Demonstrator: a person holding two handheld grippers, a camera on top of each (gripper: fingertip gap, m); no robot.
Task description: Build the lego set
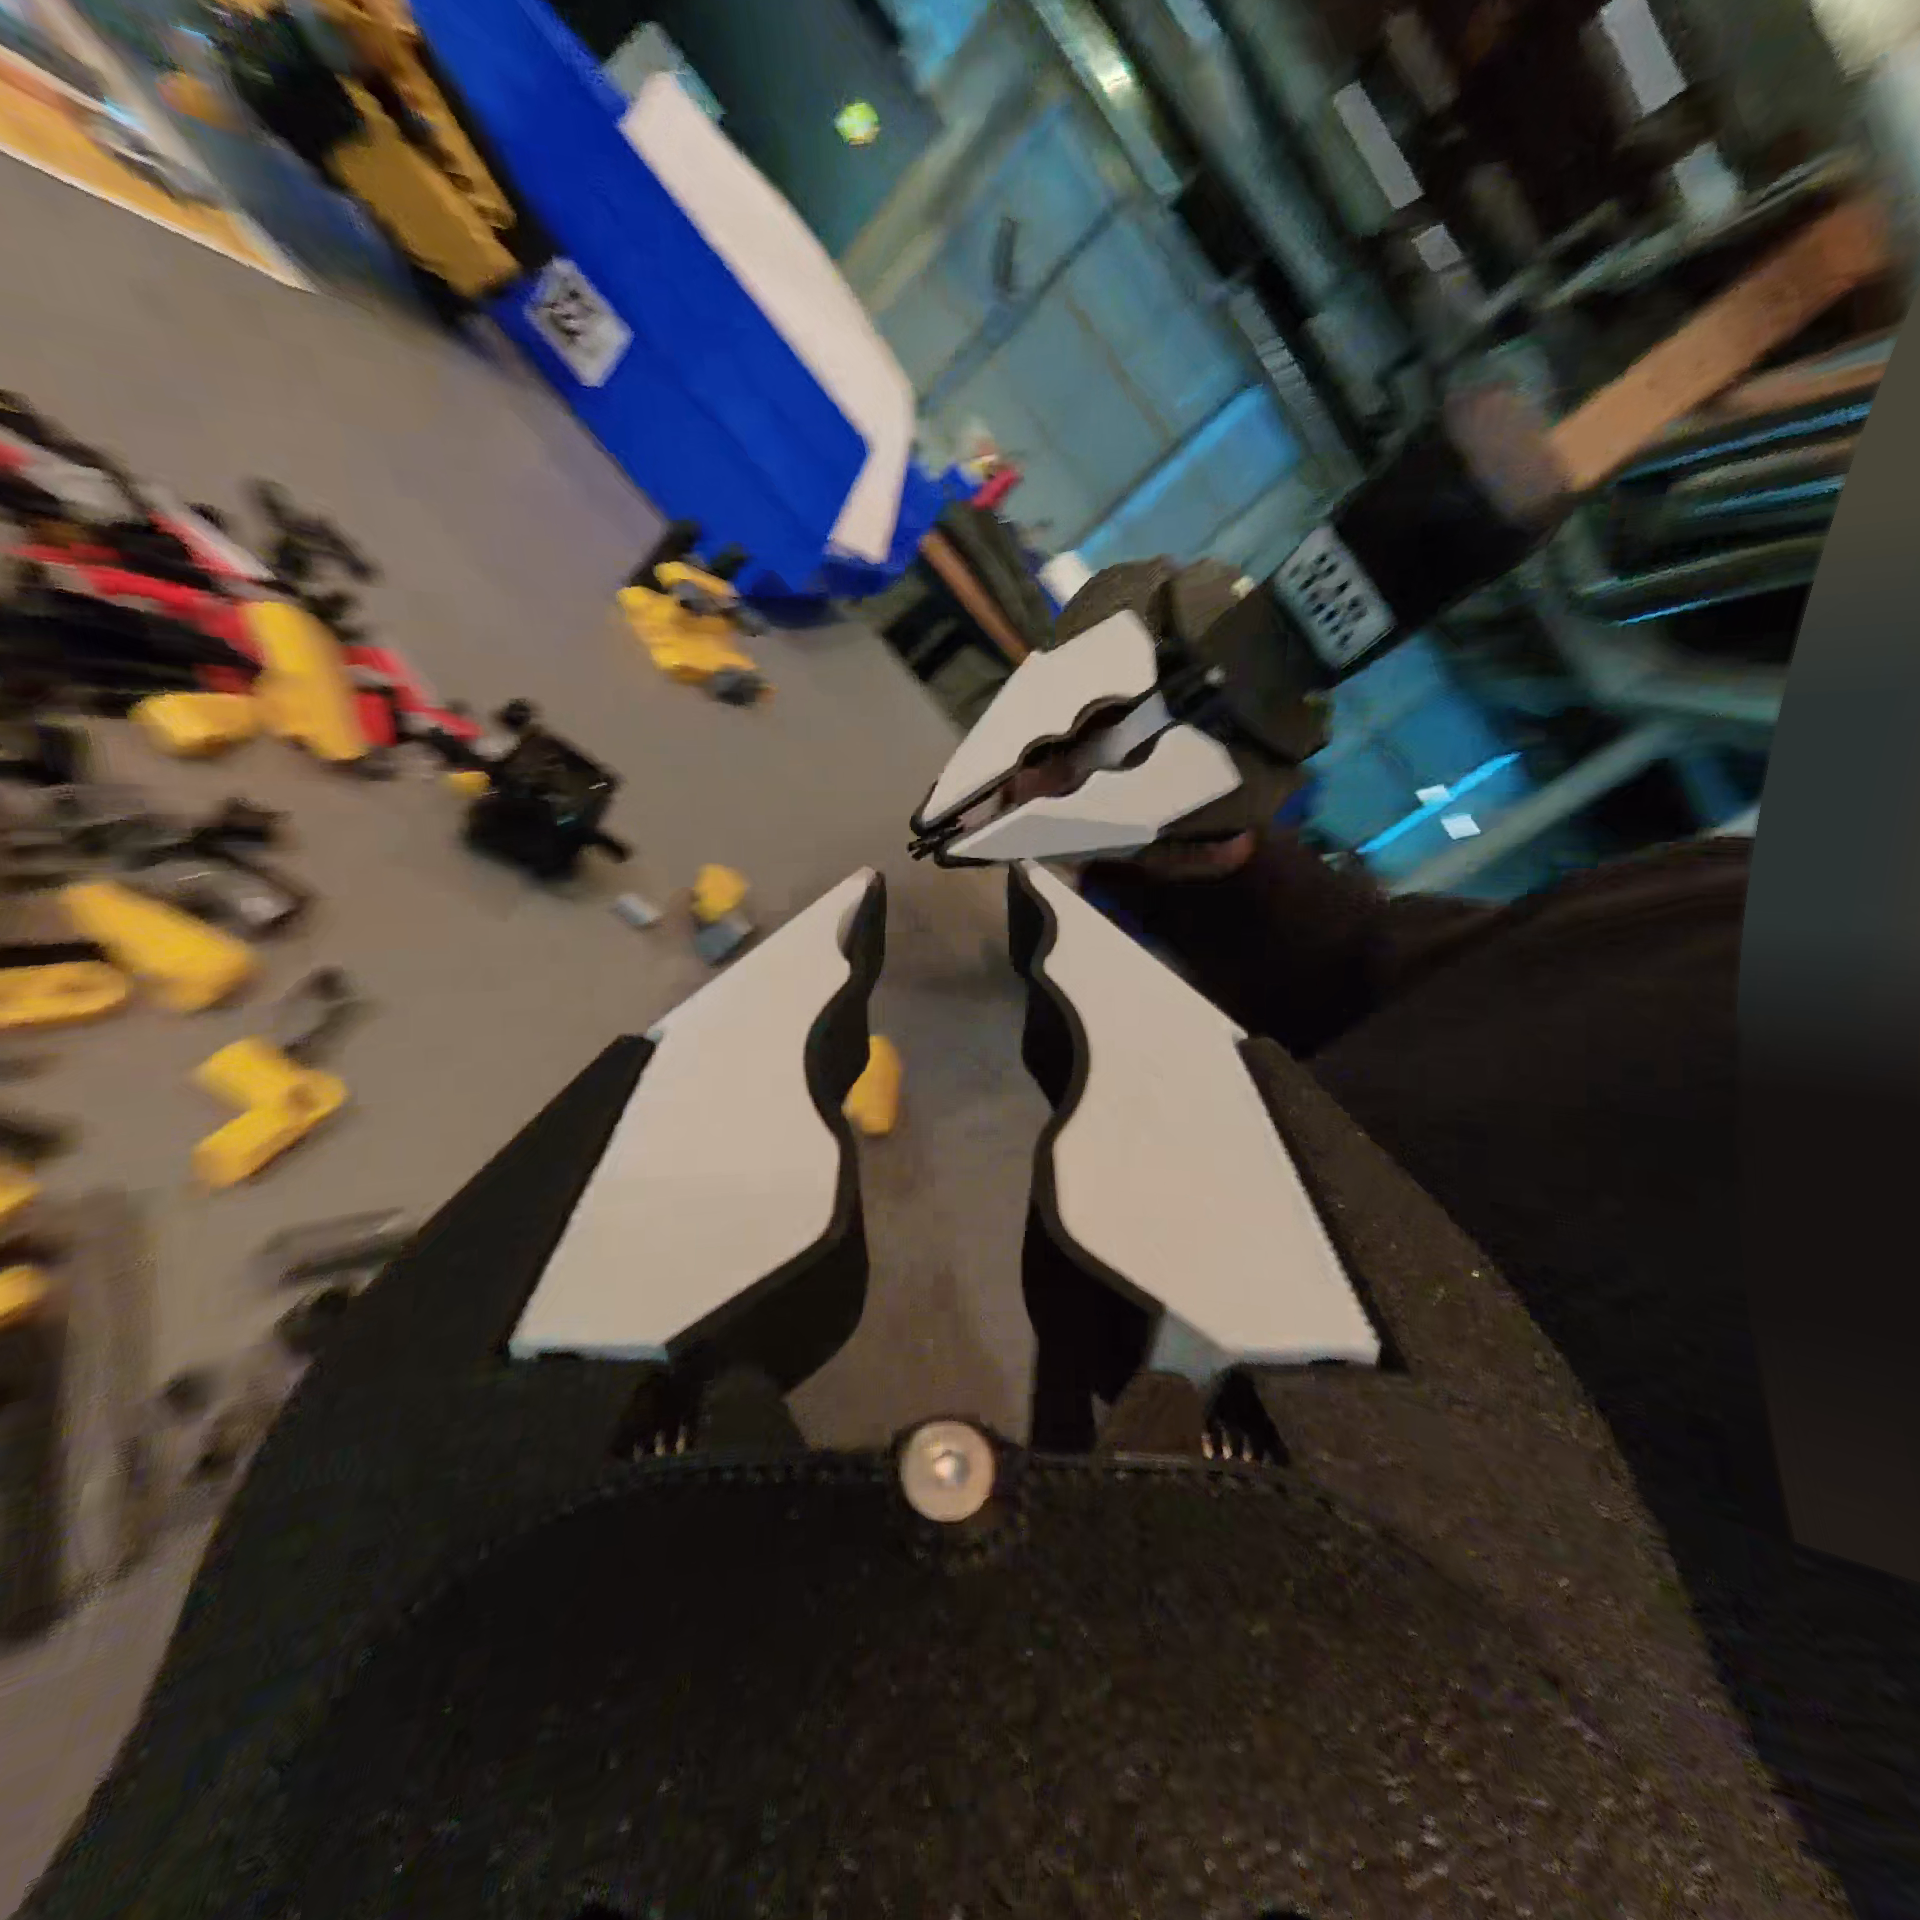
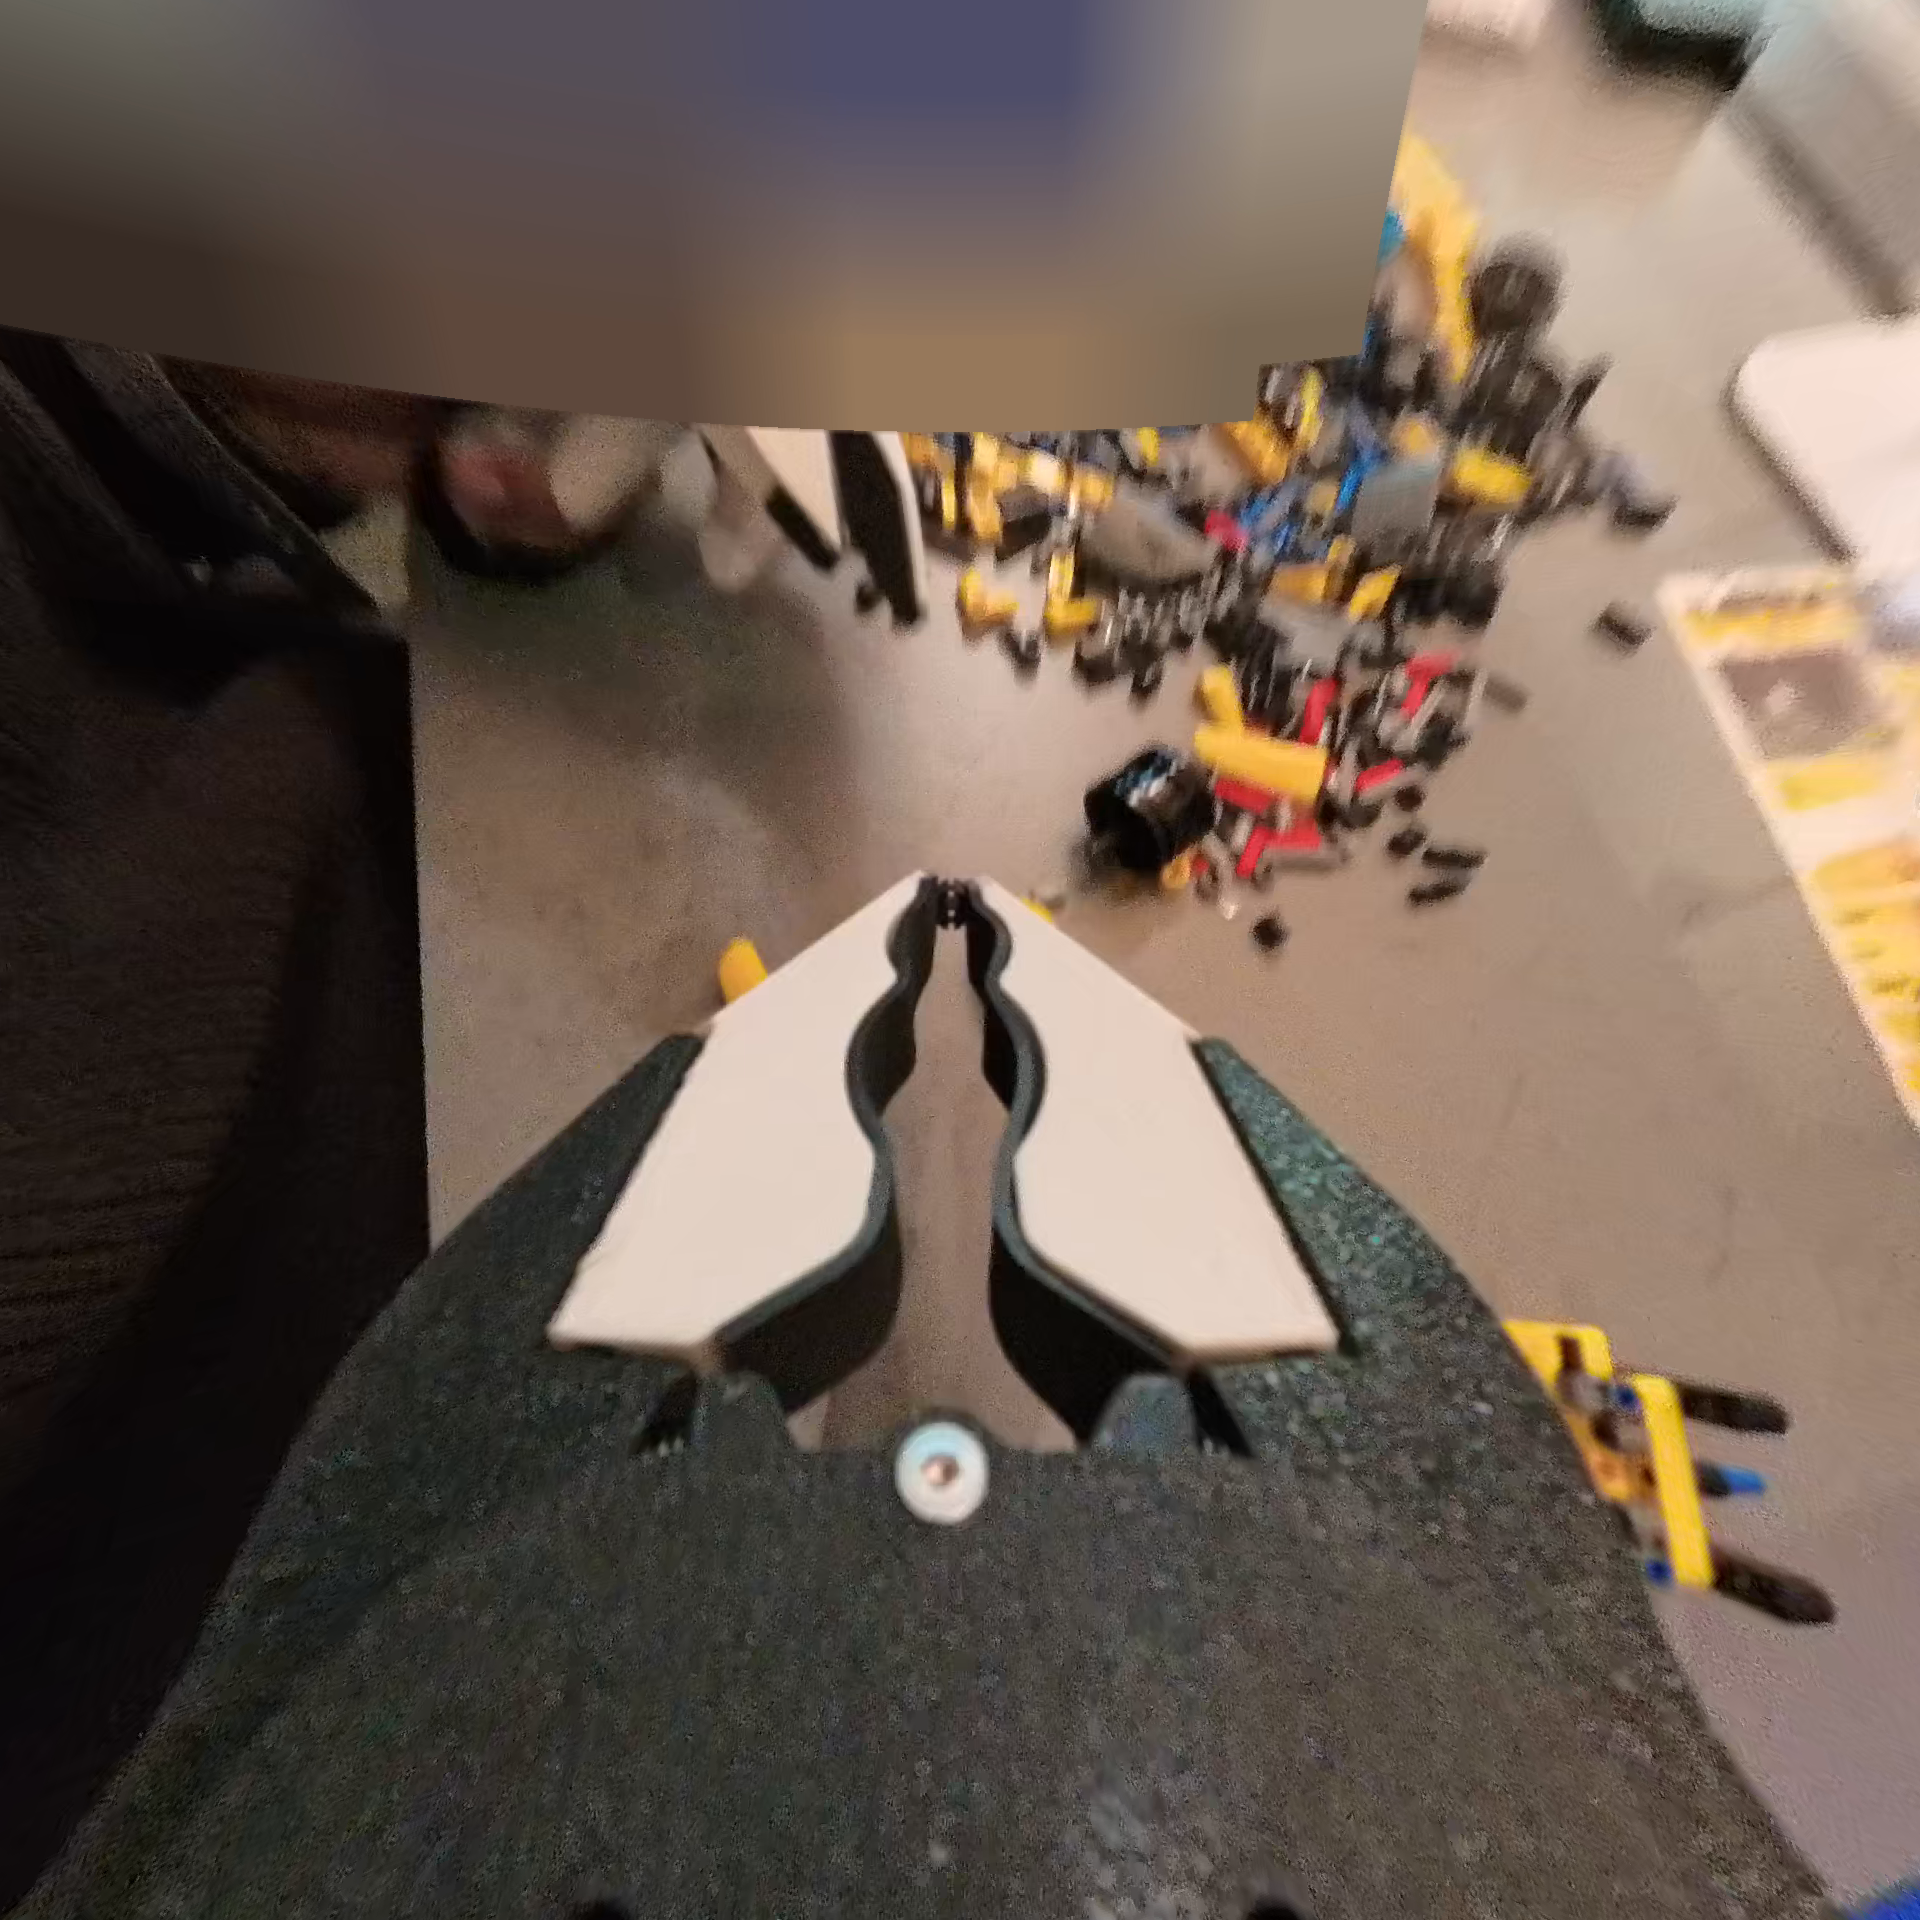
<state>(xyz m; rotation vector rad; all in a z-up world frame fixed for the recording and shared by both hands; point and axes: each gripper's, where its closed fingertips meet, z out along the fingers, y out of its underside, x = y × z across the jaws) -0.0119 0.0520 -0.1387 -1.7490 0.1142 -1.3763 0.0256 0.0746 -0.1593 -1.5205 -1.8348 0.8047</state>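
Grey worktop (image 2: pixel 644 790) carries everything; a big heap of yellow, black, red and blue building pieces (image 2: pixel 1299 582) sits toward its far side in the right wrist view, with a printed yellow-and-white sheet (image 2: pixel 1808 790) along the right edge and a dark drop-off at the left edge. A blue box (image 1: pixel 675 343) stands at the far edge in the left wrist view, shelving behind. Left gripper (image 1: pixel 945 894) hangs above the worktop, jaws parted and empty, a small yellow piece (image 1: pixel 875 1086) lying on the surface between and below them. Right gripper (image 2: pixel 948 896) has jaws pinched together on a tiny black piece (image 2: pixel 948 914) at the very tips; in the left wrist view its tips sit just beside the left gripper's tips, apart. A yellow beam with black and blue pins (image 2: pixel 1652 1475) lies near the right gripper's body. Risk, judged: the pinch is only at the tips, so a bump between the two grippers could flick the piece out, and both views are motion-blurred. Open room is the bare centre strip and near-left worktop; the heap and left edge crowd the rest.
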